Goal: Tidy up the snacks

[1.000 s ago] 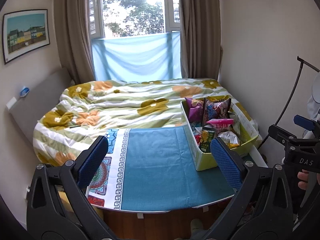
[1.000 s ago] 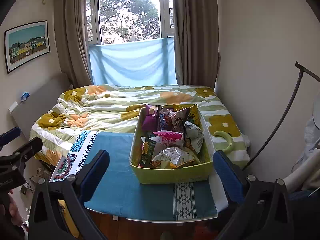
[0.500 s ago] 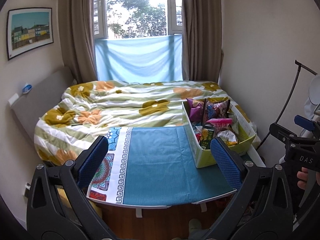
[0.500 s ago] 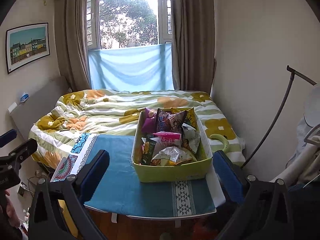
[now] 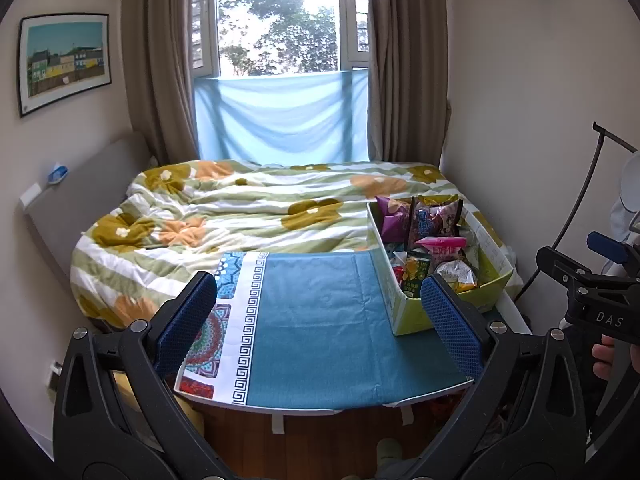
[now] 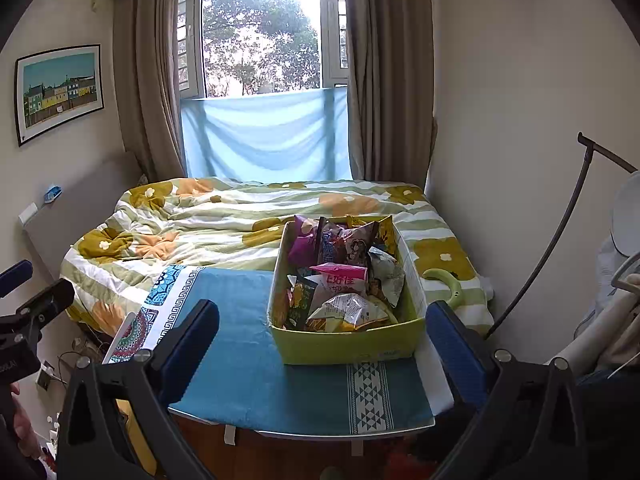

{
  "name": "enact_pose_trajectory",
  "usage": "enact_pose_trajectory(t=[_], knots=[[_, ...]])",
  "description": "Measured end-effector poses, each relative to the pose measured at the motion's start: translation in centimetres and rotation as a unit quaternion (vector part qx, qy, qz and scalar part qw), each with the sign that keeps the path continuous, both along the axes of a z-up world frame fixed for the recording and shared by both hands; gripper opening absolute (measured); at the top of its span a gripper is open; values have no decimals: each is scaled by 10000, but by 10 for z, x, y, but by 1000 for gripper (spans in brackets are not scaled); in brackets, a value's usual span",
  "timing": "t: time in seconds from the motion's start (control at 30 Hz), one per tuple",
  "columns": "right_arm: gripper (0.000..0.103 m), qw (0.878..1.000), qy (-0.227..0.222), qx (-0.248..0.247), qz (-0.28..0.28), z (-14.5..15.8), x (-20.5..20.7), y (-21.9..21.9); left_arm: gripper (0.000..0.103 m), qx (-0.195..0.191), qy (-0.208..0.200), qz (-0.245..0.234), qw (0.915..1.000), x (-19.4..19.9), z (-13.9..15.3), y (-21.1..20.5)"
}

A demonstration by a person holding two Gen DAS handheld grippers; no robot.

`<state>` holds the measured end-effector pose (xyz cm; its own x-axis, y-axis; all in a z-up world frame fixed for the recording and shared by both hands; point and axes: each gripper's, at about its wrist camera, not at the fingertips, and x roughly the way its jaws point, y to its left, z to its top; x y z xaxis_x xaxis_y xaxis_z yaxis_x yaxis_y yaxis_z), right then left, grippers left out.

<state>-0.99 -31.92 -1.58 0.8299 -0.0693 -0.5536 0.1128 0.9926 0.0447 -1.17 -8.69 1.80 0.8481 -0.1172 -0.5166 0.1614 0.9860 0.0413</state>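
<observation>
Left wrist view: the left gripper [image 5: 318, 320] spreads wide at the bottom of the frame, holding nothing, above a teal tablecloth [image 5: 320, 328] on a small table before a flowered quilt [image 5: 240, 216]. A yellow-green box [image 5: 408, 312] of snack packets [image 5: 440, 244] stands right of centre. At the right edge the other tool shows the letters "DAS". A framed picture [image 5: 64, 60] hangs upper left.

Right wrist view: the right gripper [image 6: 322, 336] is likewise wide apart and empty. The box [image 6: 352, 344] sits at centre on the cloth [image 6: 248, 384], a pink packet [image 6: 340, 278] with unreadable script on top. A window [image 6: 260, 36] with brown curtains [image 6: 148, 76] fills the top.
</observation>
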Motion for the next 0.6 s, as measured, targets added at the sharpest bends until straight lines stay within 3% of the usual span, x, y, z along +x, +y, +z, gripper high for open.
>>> enact_pose_trajectory(t=[0.6], knots=[[103,10000,-3,2,2,-1,0,-2,102,40,0,23,10000,-2,-1,0]])
